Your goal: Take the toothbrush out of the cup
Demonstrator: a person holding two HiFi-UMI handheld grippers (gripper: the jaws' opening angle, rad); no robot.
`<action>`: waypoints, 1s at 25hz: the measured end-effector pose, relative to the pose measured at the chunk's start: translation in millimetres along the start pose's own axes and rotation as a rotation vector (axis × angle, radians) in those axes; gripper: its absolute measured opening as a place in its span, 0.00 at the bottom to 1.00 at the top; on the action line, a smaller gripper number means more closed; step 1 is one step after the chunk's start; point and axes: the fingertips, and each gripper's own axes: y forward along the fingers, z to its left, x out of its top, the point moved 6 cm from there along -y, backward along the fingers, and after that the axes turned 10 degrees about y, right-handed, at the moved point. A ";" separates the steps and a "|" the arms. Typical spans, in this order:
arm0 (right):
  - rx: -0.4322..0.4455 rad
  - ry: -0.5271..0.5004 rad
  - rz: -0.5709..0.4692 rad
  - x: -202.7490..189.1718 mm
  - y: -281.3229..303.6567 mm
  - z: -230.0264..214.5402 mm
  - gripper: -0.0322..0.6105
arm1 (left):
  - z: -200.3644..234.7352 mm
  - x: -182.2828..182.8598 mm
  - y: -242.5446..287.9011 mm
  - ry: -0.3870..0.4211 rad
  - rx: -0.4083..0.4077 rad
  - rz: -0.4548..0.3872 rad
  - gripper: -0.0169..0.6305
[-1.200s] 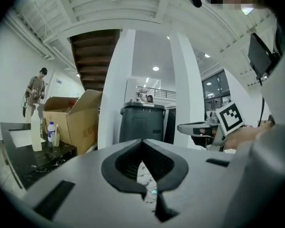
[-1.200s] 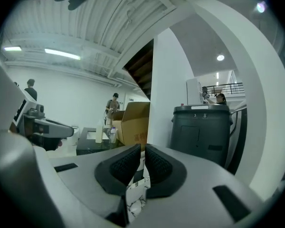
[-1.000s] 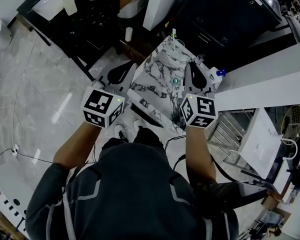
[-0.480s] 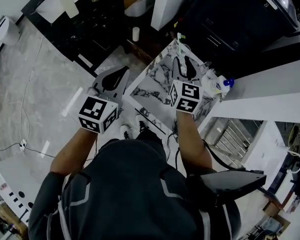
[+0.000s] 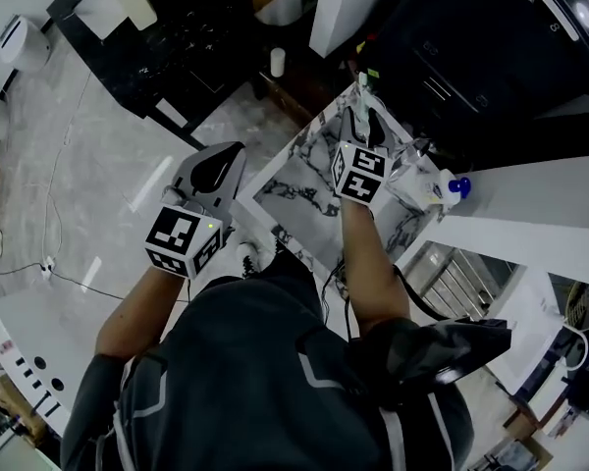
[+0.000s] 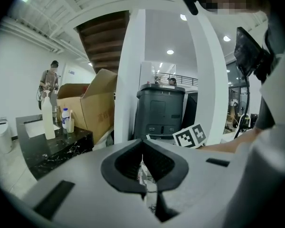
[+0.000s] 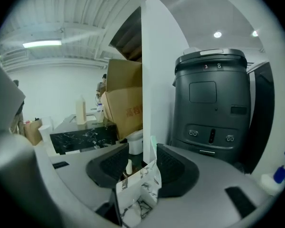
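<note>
A single toothbrush [image 7: 153, 145], pale with a green-tinted head, stands upright at the far corner of the white, dark-veined marble table [image 5: 294, 180]; its cup cannot be made out. There are two tools. The right hand-held gripper [image 7: 142, 148] has just been opening its jaws wide, and the brush shows in the gap, ungripped. The left hand-held gripper [image 6: 143, 146] is closed and empty. One blue-capped spray bottle [image 5: 450, 188] is here, and the floor [image 5: 98, 165] is glossy.

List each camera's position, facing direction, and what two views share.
Head view: on the head, facing steeply down at the marble table; torso and both arms show.
Left gripper view: on the left gripper, looking past shut fingers; the right forearm shows.
Right gripper view: on the right gripper; its fingers have just been opening, the toothbrush seen between them.
Shared: both gripper views show the cardboard box.
</note>
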 end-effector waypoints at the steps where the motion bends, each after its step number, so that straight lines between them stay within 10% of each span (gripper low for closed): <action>1: -0.009 -0.003 0.014 -3.7 6.4 -3.0 0.34 | 0.8 -1.0 2.6 -0.006 0.002 0.007 0.04; 25: -0.170 -0.150 0.185 -29.1 104.7 -34.9 0.35 | 9.3 -25.3 9.3 -0.047 0.003 0.116 0.04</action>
